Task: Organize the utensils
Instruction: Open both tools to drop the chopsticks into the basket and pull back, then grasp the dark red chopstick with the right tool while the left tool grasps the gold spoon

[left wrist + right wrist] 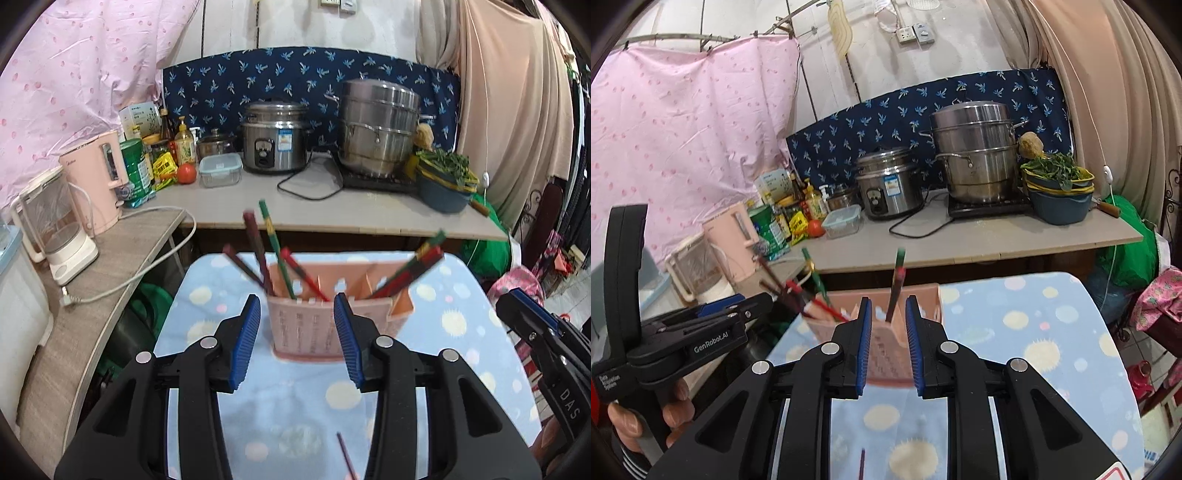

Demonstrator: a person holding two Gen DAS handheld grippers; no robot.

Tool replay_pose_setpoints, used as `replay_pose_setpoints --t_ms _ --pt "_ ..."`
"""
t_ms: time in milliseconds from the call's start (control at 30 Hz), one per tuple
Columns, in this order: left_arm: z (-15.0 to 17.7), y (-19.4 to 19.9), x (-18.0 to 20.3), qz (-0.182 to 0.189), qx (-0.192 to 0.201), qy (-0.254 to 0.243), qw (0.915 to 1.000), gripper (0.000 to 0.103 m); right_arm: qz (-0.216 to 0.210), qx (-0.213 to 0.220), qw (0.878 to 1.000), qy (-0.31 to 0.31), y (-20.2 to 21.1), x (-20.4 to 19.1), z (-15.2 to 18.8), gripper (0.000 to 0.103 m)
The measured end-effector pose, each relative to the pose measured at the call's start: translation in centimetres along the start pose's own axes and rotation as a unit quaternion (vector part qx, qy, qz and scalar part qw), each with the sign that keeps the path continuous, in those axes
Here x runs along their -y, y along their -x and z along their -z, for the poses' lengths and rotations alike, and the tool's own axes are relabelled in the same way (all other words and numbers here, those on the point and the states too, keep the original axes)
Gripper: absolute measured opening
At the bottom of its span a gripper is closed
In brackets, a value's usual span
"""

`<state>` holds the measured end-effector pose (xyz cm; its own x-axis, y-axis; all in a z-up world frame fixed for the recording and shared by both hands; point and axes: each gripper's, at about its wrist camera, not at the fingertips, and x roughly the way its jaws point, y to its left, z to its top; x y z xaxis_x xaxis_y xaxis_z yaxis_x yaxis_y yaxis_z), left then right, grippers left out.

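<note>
Holder: pink utensil holder [314, 325] upright on the dotted cloth [461, 325], chopsticks [273, 251] leaning in 2 compartments.
Stray: 1 chopstick [345, 458] lies nearer, likely next.
Left gripper [297, 339]: spread, empty.
Right gripper [888, 339]: spread, empty.

Holder [325, 325] (chopsticks [273, 254] splayed) ahead
</note>
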<state>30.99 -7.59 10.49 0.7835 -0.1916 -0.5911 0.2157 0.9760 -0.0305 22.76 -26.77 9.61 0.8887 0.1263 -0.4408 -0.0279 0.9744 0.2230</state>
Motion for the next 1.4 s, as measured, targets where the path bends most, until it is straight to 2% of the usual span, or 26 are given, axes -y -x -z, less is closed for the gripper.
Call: replay_pose_setpoints --t_ms 133,533,667,833,1000,1233,1400 --pt "3.3 1.1 0.1 0.009 -0.022 -0.004 0.9997 0.039 0.005 -0.025 1.000 0.007 1.8 -0.5 3.6 0.019" --pt "13.2 2.5 0.0 -0.001 -0.090 -0.002 0.9959 0.039 0.007 -0.111 0.994 -0.009 5.1 -1.0 13.8 0.019" --pt "16.6 2.7 -0.6 -0.009 -0.112 0.005 0.9937 0.039 0.019 -0.131 0.991 0.006 6.0 -1.7 16.8 0.019" --pt "20.5 2.7 -1.4 -0.007 -0.142 0.027 0.9895 0.039 0.010 -0.163 0.986 0.013 6.4 -2.6 20.6 0.019" --pt "22.4 3.3 -1.4 -0.009 -0.150 0.026 0.9883 0.039 0.004 -0.186 0.982 0.024 6.7 -3.8 23.6 0.019" --pt "24.3 3.9 -1.0 -0.003 -0.160 0.019 0.9869 0.040 0.000 -0.199 0.979 0.036 6.6 -4.8 25.1 0.019" --pt "25.1 4.2 -0.9 0.000 -0.164 0.016 0.9864 0.049 0.002 -0.204 0.978 0.038 6.3 -4.9 25.6 0.017"
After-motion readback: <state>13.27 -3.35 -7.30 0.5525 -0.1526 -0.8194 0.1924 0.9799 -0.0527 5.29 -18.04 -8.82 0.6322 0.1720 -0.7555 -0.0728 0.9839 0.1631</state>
